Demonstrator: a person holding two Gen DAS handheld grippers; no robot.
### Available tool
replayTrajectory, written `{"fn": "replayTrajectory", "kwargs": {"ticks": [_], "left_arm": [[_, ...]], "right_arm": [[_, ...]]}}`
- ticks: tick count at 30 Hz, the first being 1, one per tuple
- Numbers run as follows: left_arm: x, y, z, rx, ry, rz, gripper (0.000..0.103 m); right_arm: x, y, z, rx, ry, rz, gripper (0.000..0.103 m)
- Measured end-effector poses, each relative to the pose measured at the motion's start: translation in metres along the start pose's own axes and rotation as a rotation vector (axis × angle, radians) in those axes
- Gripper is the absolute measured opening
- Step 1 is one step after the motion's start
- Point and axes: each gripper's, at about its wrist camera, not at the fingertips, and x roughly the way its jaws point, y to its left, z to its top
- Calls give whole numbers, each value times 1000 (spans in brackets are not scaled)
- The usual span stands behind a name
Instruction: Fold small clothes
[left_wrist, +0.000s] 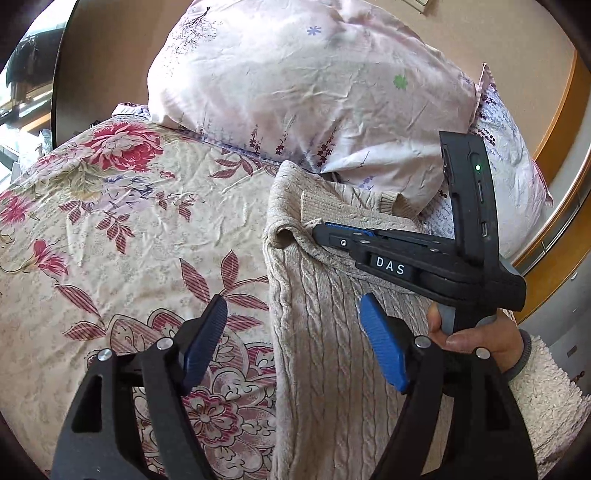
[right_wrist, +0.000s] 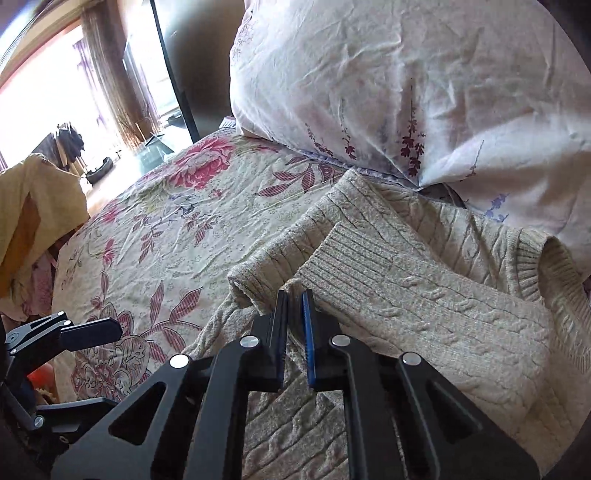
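While the right gripper (right_wrist: 294, 306) pinches the cream cable-knit sweater (left_wrist: 325, 369) at its sleeve cuff (right_wrist: 354, 251), near the pillow (left_wrist: 295, 81) on the floral bedsheet (left_wrist: 110, 229), the left gripper (left_wrist: 291, 332) hangs with its jaws apart over the sweater's left edge. I'd lay the sleeve flat across the body, then smooth it before letting go.

the only readable text is "das", white capitals on a small black label (left_wrist: 390, 265) set into the body of the right gripper (left_wrist: 325, 230) (seen from the left wrist view, where that gripper lies across the sweater (left_wrist: 321, 332)). the letters are spaced apart and run slightly downhill to the right. just above it on the same gripper's upright part a small green light (left_wrist: 478, 167) glows, with no lettering beside it. in the right wrist view nothing can be read.
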Motion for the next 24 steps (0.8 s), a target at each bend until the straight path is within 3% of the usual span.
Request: {"fn": "replayTrajectory", "kwargs": {"ticks": [4, 7, 9, 11, 13, 15, 16, 20, 24], "left_arm": [[5, -4, 0, 11, 8, -7, 76], [8, -8, 0, 13, 15, -17, 76], [7, -10, -1, 17, 15, -17, 76], [7, -12, -2, 21, 14, -16, 76], [6, -13, -1, 23, 13, -13, 77], [5, -13, -1, 23, 10, -9, 77], [4, -13, 0, 21, 8, -8, 77], [2, -13, 2, 23, -1, -7, 77], [3, -13, 3, 31, -3, -10, 77]], "right_arm": [[-17, -9, 3, 37, -58, -16, 7], [-11, -7, 2, 33, -24, -26, 10], [-2, -3, 1, 19, -6, -41, 19], [5, 0, 0, -1, -3, -64, 19], [9, 1, -1, -4, -4, -73, 18], [8, -1, 0, 5, -16, -79, 8], [5, -4, 0, 27, -26, -61, 8], [-23, -30, 2, 145, -118, -42, 7], [-74, -68, -3, 281, -264, -49, 7]]}}
